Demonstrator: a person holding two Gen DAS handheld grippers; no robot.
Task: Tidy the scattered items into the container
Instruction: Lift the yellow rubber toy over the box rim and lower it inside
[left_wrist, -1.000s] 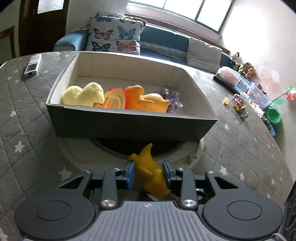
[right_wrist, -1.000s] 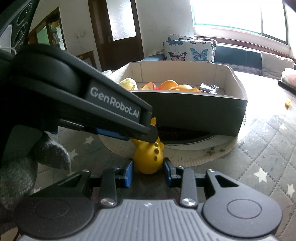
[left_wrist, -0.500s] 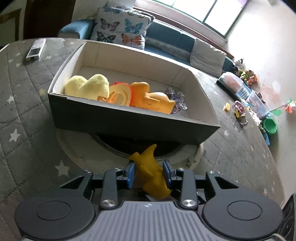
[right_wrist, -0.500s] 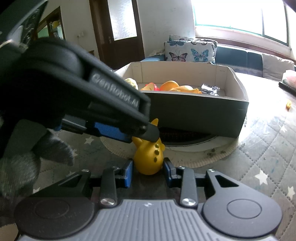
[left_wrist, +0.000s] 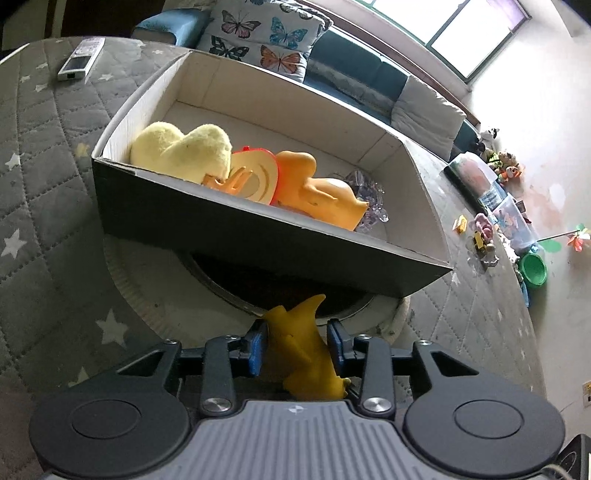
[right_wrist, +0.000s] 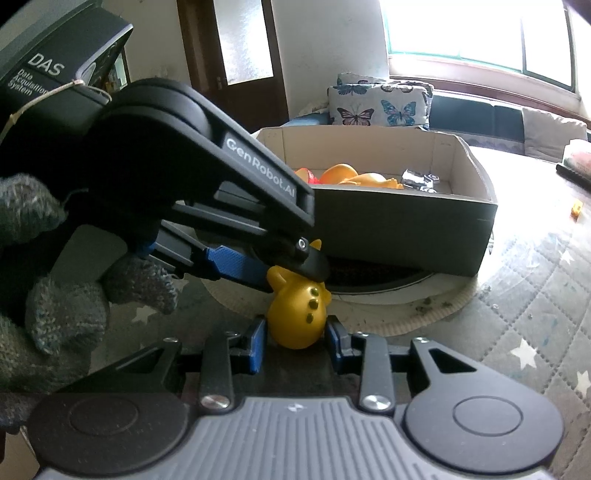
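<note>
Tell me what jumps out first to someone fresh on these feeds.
The yellow toy in front of the box, flanked by both grippers: the left gripper is shut on its upper end, the right gripper brackets its round body. Next, the box holds a plush at the left and an orange duck mid-box.

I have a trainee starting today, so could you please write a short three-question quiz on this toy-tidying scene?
1. True or false: the yellow toy already lies inside the box.
2. Which tool holds the toy's upper end: A) left tool, B) right tool?
3. Fill in: the cushion behind the box is printed with ____.

Key: 1 false, it sits between both tools in front of the box. 2 A. 3 butterflies.
</note>
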